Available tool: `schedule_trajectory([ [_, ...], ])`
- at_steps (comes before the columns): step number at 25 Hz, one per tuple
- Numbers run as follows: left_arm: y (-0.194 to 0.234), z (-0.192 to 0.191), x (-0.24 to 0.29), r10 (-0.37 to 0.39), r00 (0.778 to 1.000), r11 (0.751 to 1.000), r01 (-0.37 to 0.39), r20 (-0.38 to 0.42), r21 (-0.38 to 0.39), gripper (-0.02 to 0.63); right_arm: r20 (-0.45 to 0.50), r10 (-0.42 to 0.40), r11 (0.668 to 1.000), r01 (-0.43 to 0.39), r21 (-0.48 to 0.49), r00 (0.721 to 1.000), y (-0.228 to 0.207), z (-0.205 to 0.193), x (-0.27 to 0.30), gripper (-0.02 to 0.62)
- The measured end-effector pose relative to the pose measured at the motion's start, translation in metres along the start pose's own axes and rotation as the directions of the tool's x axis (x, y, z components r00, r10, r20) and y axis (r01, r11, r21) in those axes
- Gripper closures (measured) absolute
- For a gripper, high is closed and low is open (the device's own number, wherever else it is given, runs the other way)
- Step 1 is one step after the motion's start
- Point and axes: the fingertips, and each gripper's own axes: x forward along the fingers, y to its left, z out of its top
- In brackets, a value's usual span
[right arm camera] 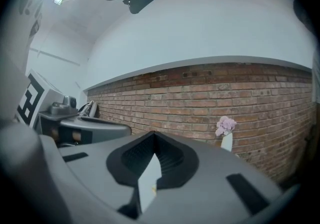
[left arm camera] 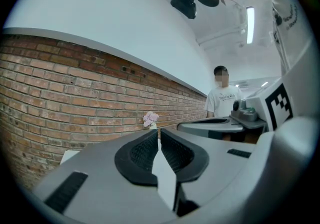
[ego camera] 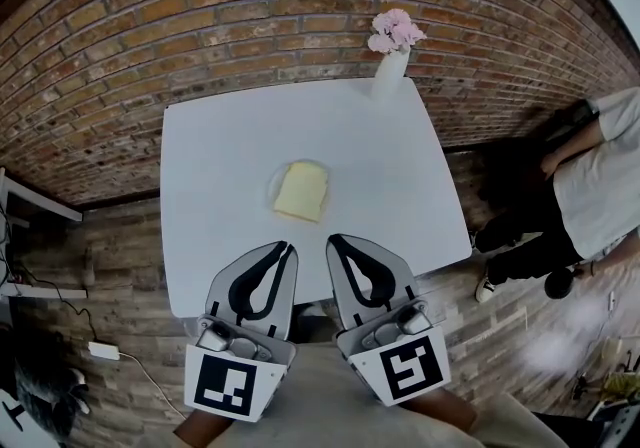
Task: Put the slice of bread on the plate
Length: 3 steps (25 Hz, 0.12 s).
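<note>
Bread slice point(ego camera: 301, 190) on plate point(ego camera: 272, 185), long axis toward wall point(ego camera: 250, 6).

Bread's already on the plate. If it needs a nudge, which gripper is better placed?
Left, narrowly. The left gripper and right gripper are both shut and empty, but the left tip lines up with the middle of the bread; the right one with its right edge.
</note>
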Motion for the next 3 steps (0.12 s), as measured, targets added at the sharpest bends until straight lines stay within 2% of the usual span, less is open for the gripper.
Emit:
schedule_trajectory([
  [3, -0.0019, -0.0013, -0.0007, -0.003, 1.000, 1.000, 0.003, -0.002, 0.001, 0.580, -0.006, 0.004, 1.000, -0.004, 0.000, 1.000, 0.0008, -0.0023, -0.0009, 0.589],
])
